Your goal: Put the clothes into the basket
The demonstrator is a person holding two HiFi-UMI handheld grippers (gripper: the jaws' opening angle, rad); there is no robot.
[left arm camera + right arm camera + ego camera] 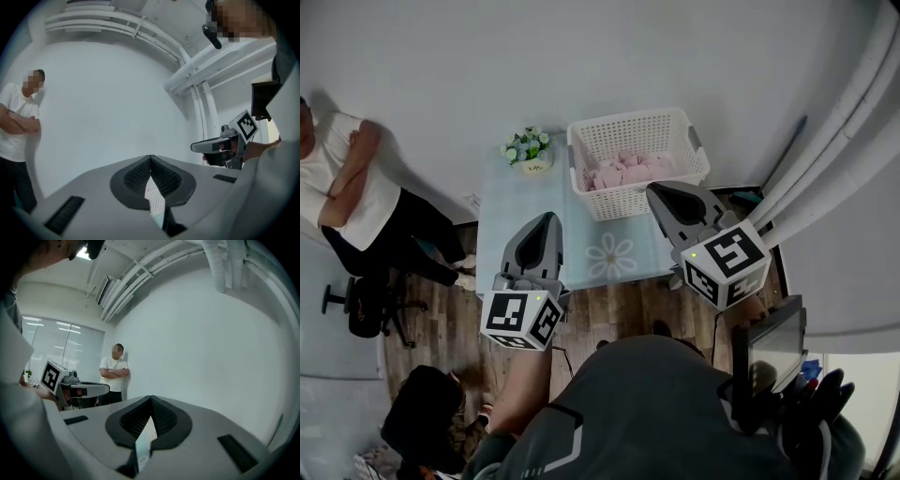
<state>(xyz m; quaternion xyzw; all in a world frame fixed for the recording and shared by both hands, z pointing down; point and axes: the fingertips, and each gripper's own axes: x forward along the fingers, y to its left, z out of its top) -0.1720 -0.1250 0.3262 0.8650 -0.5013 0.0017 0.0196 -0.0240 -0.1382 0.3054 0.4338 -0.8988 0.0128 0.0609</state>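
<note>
My right claw [656,192] covers the near corner of the basket [628,119], whose mesh wall hides much of the pink clothes [623,171] lying inside. Both claws are closed on nothing; the left claw [550,218] hangs over the tabletop [520,202]. A flower pot [528,150] stands beside the basket, a bystander [337,169] against the wall

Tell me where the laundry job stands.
Done: pink clothes lie in the white basket. In hand: nothing; the left gripper and right gripper are both shut and empty. Left: no further clothes show on the table, only a flower pot, so it looks finished.
</note>
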